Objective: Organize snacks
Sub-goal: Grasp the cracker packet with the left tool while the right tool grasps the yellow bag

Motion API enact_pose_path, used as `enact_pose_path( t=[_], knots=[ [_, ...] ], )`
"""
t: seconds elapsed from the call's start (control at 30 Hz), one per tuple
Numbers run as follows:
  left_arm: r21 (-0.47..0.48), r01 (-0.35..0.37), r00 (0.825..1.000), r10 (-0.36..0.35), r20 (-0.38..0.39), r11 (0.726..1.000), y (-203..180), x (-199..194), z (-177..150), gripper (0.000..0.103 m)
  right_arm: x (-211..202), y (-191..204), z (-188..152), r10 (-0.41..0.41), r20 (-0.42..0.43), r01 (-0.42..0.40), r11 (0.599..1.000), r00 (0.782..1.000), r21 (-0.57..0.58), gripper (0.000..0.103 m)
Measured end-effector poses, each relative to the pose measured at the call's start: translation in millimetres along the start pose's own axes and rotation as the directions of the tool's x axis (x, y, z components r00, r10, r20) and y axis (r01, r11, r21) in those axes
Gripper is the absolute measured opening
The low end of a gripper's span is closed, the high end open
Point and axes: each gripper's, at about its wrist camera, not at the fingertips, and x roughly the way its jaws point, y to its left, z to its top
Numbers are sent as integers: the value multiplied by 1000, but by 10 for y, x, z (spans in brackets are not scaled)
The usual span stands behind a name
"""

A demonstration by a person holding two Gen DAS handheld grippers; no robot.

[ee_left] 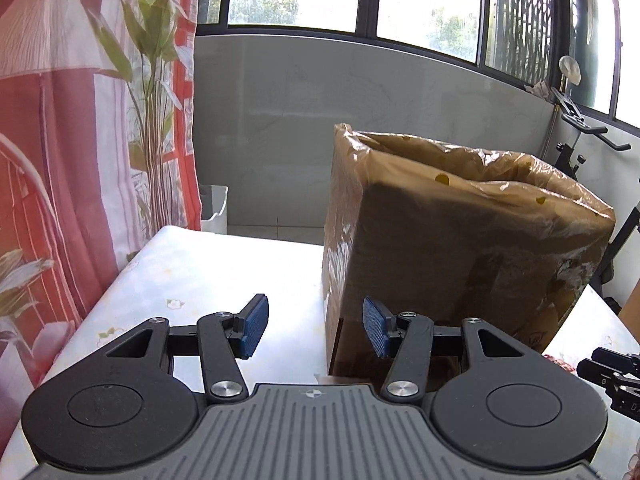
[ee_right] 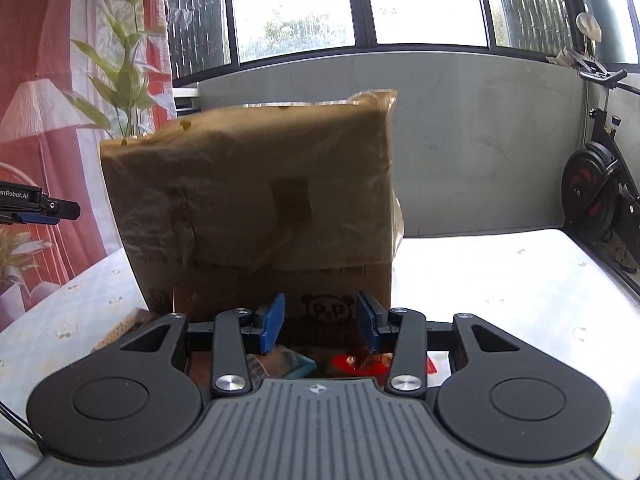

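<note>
A tall cardboard box [ee_left: 452, 248] lined with a brown plastic bag stands on the white table [ee_left: 192, 268]. It fills the middle of the right wrist view [ee_right: 256, 208]. My left gripper [ee_left: 316, 326] is open and empty, just left of the box's near corner. My right gripper [ee_right: 320, 322] is open and empty, close in front of the box. Below it lie snack packets: a red one [ee_right: 360, 362], a teal one [ee_right: 292, 364] and a brownish one [ee_right: 120, 326], partly hidden by the gripper. The box's inside is hidden.
A red patterned curtain [ee_left: 60, 140] hangs at the left. An exercise bike [ee_right: 596, 192] stands at the right past the table edge. A white bin [ee_left: 214, 208] sits on the floor behind the table. The left gripper shows at the left edge [ee_right: 40, 208].
</note>
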Motion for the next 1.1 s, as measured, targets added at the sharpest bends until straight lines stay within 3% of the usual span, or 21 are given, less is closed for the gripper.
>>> enact_pose_path(
  t=[0.27,0.8,1.1],
  knots=[
    [-24,11,998,-12,-66,1000,-37,57,-302,55,183,93,-372,-18,-181,11,999,983,-37,43],
    [-57,-22,986,12,-167,998,44,207,-612,55,282,241,-589,-25,-213,-9,988,977,-154,43],
    [9,7,974,-5,-229,1000,-56,538,-650,60,332,209,-580,6,-228,-39,989,974,-139,38]
  ],
)
